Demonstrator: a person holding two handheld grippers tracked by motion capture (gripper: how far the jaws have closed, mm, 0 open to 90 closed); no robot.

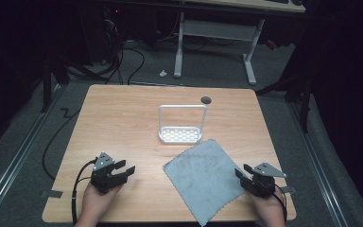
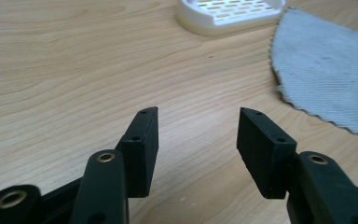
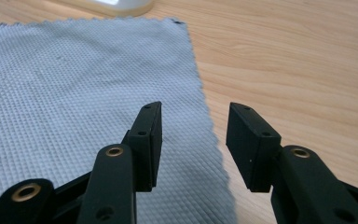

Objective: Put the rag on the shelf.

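Nearest the person, the left tool (image 1: 124,171) rests on the worktop (image 1: 123,113) well to the left of the grey cloth (image 1: 203,177), jaws spread with nothing between them. The right tool (image 1: 244,173) sits at the cloth's right edge, jaws likewise apart and empty, one over the fabric, one over bare wood. The cloth lies flat, one corner pointing at the person. It looks light, limp and waffle-textured, so it should fold or drape freely; a pinch at a corner or the zigzag edge seems best. Just beyond the cloth stands a white rack (image 1: 181,134). No writing is legible.
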